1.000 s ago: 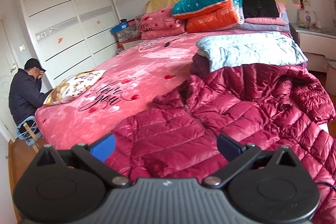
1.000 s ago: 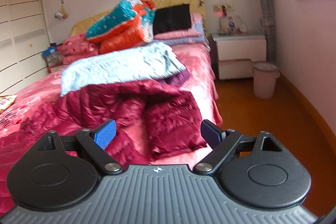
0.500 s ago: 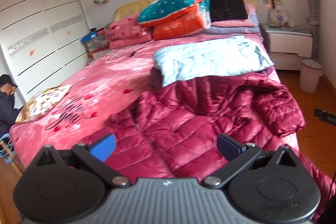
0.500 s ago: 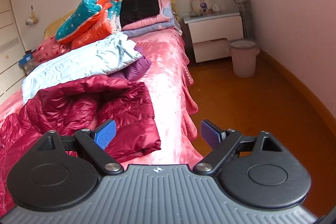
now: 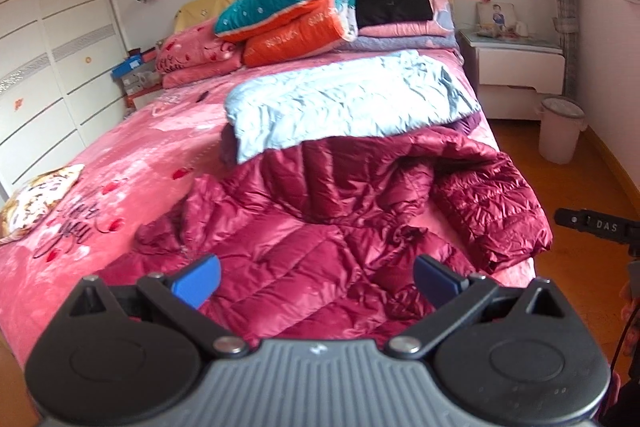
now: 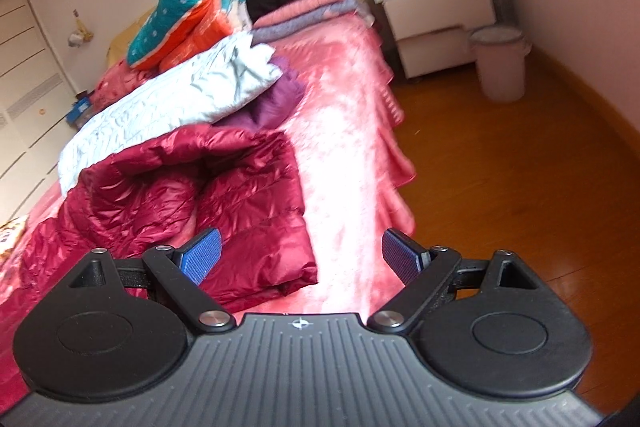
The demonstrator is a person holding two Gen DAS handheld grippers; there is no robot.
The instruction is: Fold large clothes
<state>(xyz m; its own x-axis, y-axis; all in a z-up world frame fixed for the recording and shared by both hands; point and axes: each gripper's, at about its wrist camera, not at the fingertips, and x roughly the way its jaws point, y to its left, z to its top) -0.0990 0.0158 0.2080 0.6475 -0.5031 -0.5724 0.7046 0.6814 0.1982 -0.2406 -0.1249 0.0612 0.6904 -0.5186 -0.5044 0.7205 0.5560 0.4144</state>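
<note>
pale blue quilt [image 5: 348,107] overlaps crimson jacket's [image 5: 340,227] far edge.

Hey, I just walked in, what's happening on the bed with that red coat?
A person holds a pair of tongs in each hand over a bed. A dark red puffer jacket lies crumpled and unfolded at the near end, its far edge against a folded light blue jacket. The left tongs and right tongs are both open and grip nothing, so the folding has not yet begun.
</note>
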